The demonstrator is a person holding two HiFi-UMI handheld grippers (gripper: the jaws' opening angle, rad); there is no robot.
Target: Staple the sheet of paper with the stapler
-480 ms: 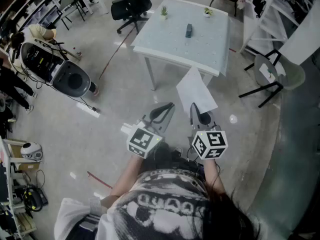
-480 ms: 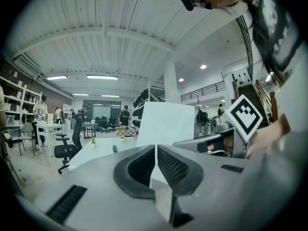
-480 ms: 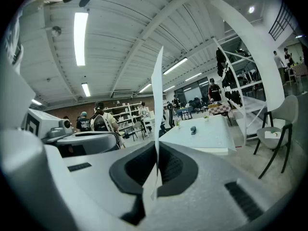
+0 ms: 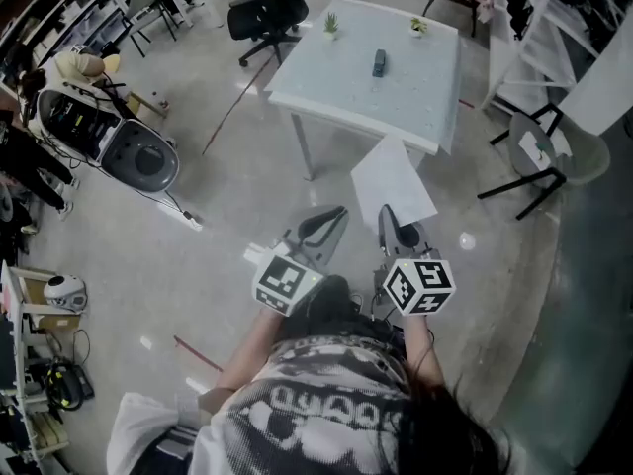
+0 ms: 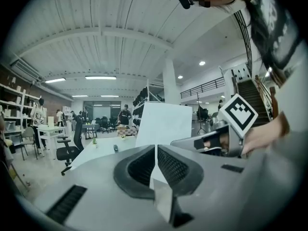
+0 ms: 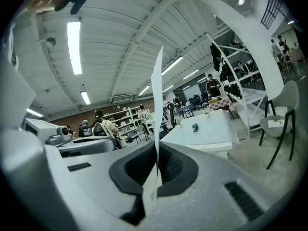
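Observation:
My right gripper (image 4: 387, 211) is shut on the bottom edge of a white sheet of paper (image 4: 394, 180), which stands up edge-on from the jaws (image 6: 157, 95). My left gripper (image 4: 339, 213) is beside it on the left, shut, with nothing visibly held (image 5: 156, 148). The left gripper view shows the sheet (image 5: 163, 124) face-on next to the right gripper. A small dark stapler (image 4: 378, 62) lies on the white table (image 4: 415, 107) ahead, well beyond both grippers; it also shows in the right gripper view (image 6: 194, 127). I stand on the floor, short of the table.
Two small potted plants (image 4: 330, 23) (image 4: 418, 25) sit at the table's far edge. A black office chair (image 4: 262, 13) is behind its left corner. A round grey chair (image 4: 542, 151) and white racks stand right. A grey machine (image 4: 148, 156) and power strip (image 4: 188, 216) lie left.
The table and floor have shifted slightly in the head view as the camera moved. Both grippers keep the same pose, the sheet still in the right one.

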